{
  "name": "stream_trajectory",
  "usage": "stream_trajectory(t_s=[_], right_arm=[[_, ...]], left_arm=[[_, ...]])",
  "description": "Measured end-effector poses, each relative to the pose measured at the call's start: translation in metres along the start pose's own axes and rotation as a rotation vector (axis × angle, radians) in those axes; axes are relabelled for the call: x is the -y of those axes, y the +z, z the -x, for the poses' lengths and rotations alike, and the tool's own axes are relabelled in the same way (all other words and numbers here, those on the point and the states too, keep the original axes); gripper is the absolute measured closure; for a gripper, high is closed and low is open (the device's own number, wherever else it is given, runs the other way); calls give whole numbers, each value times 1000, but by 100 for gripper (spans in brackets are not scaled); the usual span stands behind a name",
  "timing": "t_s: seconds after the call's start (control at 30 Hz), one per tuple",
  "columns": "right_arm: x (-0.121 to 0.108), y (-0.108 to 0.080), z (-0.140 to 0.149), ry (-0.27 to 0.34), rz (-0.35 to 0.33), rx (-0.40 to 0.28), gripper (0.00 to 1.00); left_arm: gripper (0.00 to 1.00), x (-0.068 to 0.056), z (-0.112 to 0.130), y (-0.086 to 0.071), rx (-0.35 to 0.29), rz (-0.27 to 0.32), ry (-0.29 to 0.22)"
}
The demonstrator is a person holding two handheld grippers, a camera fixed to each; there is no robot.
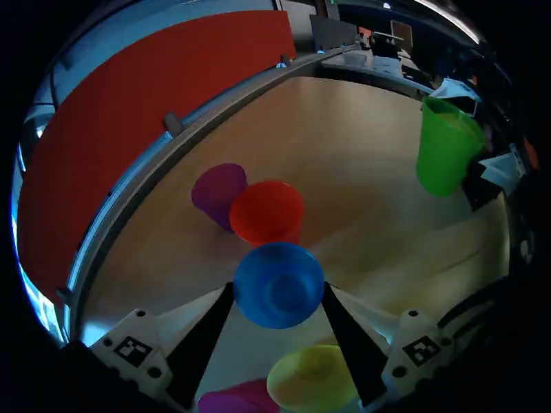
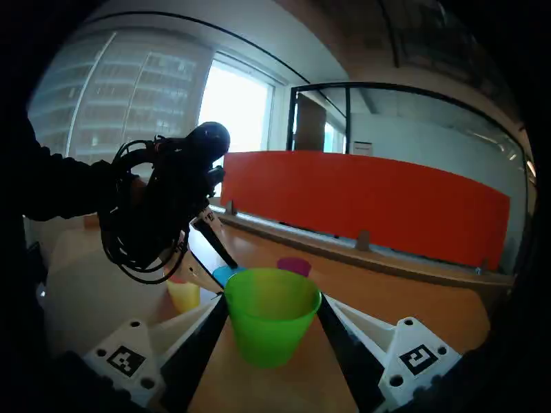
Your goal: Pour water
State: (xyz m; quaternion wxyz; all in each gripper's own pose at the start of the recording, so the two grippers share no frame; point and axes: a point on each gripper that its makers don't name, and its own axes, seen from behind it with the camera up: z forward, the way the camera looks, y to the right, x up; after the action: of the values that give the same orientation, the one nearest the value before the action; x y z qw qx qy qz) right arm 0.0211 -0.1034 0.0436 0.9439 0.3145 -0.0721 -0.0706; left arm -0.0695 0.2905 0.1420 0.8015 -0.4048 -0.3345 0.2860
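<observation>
- Green cup (image 2: 271, 323): upright, mouth up, long axis vertical; sits between right gripper (image 2: 272, 301) fingers. In left gripper view it stands at far right, over the table (image 1: 358, 138) edge.
- Blue cup (image 1: 279, 284): seen from above, mouth toward cam, axis along the view line.
- Nearby: red cup (image 1: 267, 212) just beyond blue, touching purple cup (image 1: 219, 193); yellow cup (image 1: 313, 377) on near side. Orange partition (image 1: 138, 103) runs along table's back.
- Right gripper: pinching green cup, both fingers on its sides, moderately spread.
- Left gripper (image 1: 279, 289): fingers pressed on blue cup's sides. Can't tell if it is lifted.
</observation>
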Motion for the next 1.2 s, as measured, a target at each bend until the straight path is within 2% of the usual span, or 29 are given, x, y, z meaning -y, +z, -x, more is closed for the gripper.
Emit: stream_trajectory(t_s=[0.27,0.77,0.97,1.2], right_arm=[[-3,-1,2,3,3,-1,6],[-2,-1,0,7,2,-6,6],[-1,-2,-2,7,2,-7,6],[2,0,-8,7,-1,-13,6]], left_arm=[[8,-1,1,5,19,-8,20],[9,1,1,3,21,-11,-4],[9,3,-2,1,4,-20,-7],[10,6,-11,-10,-42,-32,-8]])
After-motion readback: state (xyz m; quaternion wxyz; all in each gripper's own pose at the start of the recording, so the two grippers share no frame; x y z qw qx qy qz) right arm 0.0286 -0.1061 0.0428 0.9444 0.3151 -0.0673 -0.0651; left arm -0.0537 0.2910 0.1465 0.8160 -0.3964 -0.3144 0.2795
